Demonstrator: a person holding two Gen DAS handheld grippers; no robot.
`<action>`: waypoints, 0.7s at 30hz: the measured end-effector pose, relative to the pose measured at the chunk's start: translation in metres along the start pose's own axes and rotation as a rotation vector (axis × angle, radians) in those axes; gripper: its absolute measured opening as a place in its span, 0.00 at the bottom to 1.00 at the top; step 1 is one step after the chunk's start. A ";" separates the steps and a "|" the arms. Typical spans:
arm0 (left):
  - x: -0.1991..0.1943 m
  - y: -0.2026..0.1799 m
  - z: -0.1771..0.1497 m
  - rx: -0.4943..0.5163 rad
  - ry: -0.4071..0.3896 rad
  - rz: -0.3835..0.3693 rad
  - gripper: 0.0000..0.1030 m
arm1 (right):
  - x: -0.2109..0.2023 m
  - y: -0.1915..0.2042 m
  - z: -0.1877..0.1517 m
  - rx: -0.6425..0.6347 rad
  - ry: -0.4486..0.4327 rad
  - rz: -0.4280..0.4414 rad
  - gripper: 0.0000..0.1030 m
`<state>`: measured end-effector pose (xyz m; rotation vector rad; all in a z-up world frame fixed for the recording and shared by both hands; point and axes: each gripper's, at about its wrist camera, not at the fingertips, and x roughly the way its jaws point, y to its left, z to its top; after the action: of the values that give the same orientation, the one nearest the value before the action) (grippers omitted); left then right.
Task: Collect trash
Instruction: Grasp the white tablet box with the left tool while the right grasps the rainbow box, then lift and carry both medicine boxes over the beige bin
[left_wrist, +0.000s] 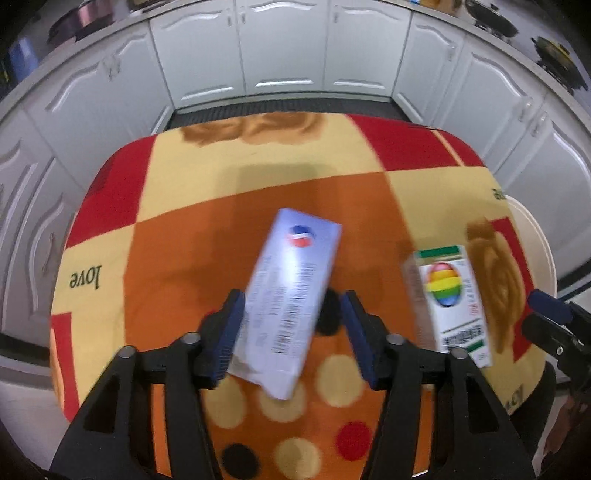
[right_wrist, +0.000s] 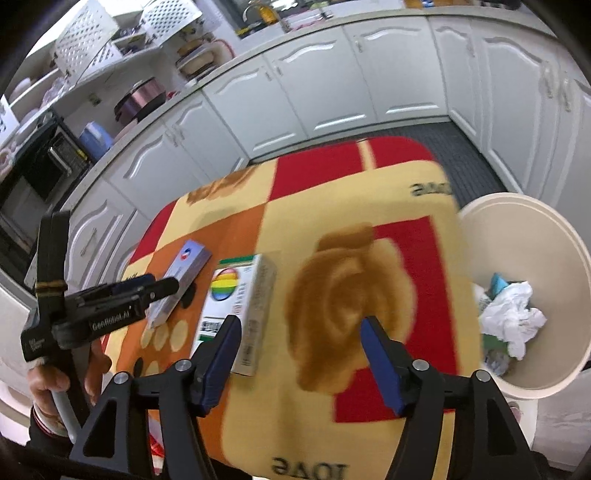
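Bench (left_wrist: 177, 206) under a patchwork cloth of red, cream and orange squares with rose prints, white kitchen cabinets (left_wrist: 280, 48) behind. Cream waste bin (right_wrist: 554, 236) stands on the floor just off the bench's right edge; only the right wrist view looks into it, and it already holds crumpled white paper (right_wrist: 511, 317) plus other scraps too blurred to name. Judgement: collection is partly done, two boxes left on the bench. Pale blue-white carton (left_wrist: 288, 295) with a red-and-blue roundel lies flat on the orange square, lengthwise between the fingers of the left gripper (left_wrist: 291, 336); jaws spread wide, the left pad at or just touching the carton's edge (motion blur, cannot tell which), the right pad apart from it, so no grip yet. White box with a rainbow oval (right_wrist: 236, 295) lies just to the right of the carton, apart from it. Right gripper (right_wrist: 301, 354) also wide and holding nothing; its left finger is by that box's near corner, contact not resolvable. The left wrist view shows the carton's printed face and barcode text; the right wrist view adds the left gripper from the side, the hand (right_wrist: 48, 380) on its handle, and shelving (right_wrist: 88, 48) with white baskets.
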<state>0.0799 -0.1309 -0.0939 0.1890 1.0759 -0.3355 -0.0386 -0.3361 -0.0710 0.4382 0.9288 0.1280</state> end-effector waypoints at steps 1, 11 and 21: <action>0.001 0.004 -0.001 -0.001 -0.011 -0.011 0.60 | 0.006 0.006 0.001 -0.006 0.010 0.002 0.65; 0.038 0.013 0.010 0.067 0.034 -0.027 0.73 | 0.054 0.043 0.015 -0.041 0.101 -0.022 0.70; 0.023 0.033 -0.003 -0.068 -0.019 -0.048 0.45 | 0.080 0.058 0.014 -0.128 0.091 -0.098 0.55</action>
<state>0.0990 -0.1035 -0.1160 0.0990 1.0726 -0.3430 0.0250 -0.2647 -0.0988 0.2693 1.0238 0.1177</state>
